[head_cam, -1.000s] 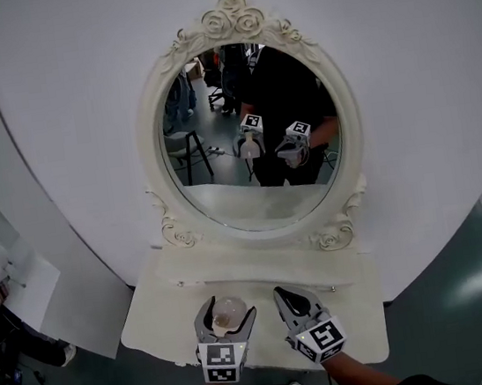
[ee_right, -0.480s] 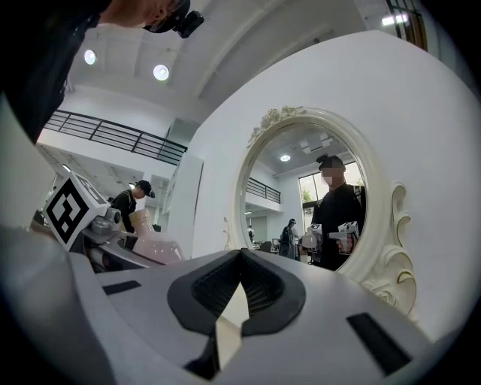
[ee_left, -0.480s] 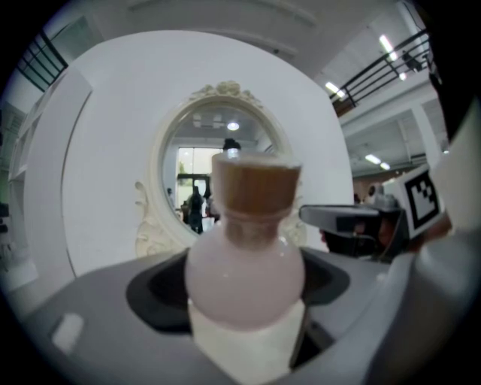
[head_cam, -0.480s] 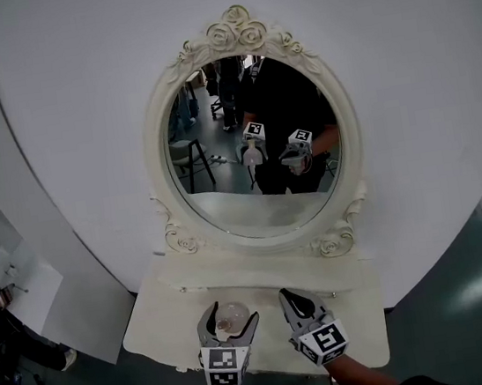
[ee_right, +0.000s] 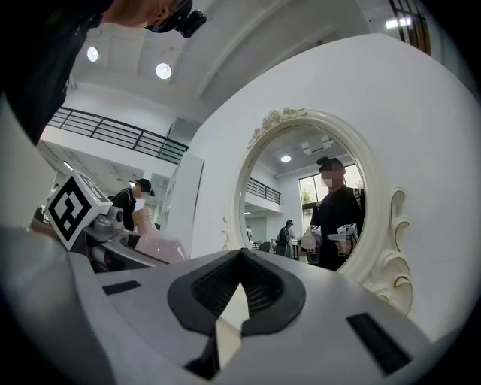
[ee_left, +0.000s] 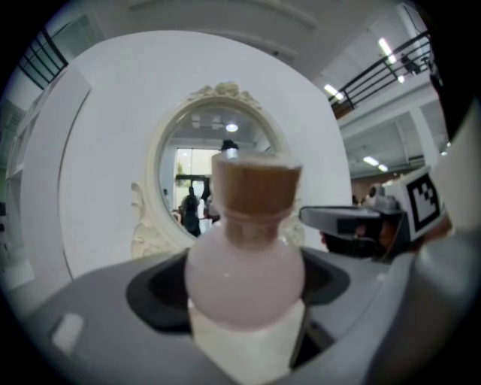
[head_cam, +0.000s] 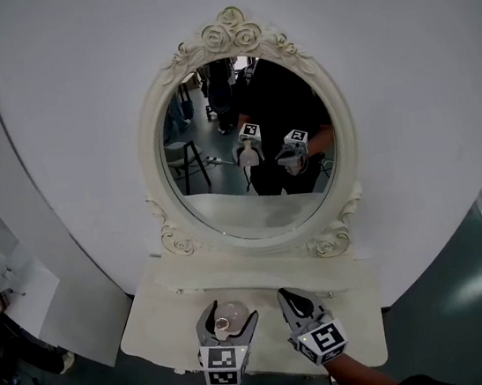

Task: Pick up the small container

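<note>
In the head view, a white tabletop (head_cam: pixel 155 310) stands against a white wall (head_cam: pixel 403 75) and carries an oval mirror (head_cam: pixel 247 142) in an ornate white frame. The left gripper (head_cam: pixel 227 321) is at the front of the tabletop, clenched on the container (head_cam: pixel 229 311), a small pale pink bottle held between its two jaws. This view does not show whether the container touches the tabletop. Just beside it, to the right, the right gripper (head_cam: pixel 294 297) has its jaws pressed together with nothing between them. Each gripper's marker cube (head_cam: pixel 223 364) faces the camera, and the mirror reflects a person in dark clothes holding both grippers. In the left gripper view, the container (ee_left: pixel 244 267) fills the centre, upright, with a round pink body and a brown stopper (ee_left: pixel 255 184), and the jaws of the left gripper (ee_left: pixel 244 301) are tight against its sides. The mirror (ee_left: pixel 188 173) stands behind it and the right gripper (ee_left: pixel 349 222) shows at the right edge. In the right gripper view, the right gripper (ee_right: pixel 239 289) is clenched on nothing, its jaws meeting along the centre. The mirror (ee_right: pixel 301 195) is ahead, and the container (ee_right: pixel 154 241) shows at the left, in the left gripper (ee_right: pixel 113 248).
</note>
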The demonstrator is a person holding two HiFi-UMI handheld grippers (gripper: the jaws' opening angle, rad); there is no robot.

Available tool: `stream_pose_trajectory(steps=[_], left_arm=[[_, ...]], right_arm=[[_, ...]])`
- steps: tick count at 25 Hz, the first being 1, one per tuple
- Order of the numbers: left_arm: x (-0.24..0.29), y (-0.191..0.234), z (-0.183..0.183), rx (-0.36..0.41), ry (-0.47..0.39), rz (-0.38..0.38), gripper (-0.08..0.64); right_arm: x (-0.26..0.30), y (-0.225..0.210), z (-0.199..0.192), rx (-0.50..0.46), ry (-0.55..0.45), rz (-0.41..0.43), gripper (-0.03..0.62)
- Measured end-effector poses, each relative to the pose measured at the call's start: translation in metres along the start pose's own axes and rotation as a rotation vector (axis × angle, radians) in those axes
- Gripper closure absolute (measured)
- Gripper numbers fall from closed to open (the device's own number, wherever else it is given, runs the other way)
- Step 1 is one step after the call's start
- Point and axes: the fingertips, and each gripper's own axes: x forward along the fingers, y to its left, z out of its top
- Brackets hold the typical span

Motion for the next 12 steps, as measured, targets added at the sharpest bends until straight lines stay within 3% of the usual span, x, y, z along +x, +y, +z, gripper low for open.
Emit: stream_pose_trajectory(steps=[12], left_arm=[[-0.0027, -0.0030, 0.0007, -0.005, -0.003, -0.015, 0.155]], right_arm=[[-0.0032, 0.0022, -0.0049, 0.001, 0.018, -0.005, 0.586]])
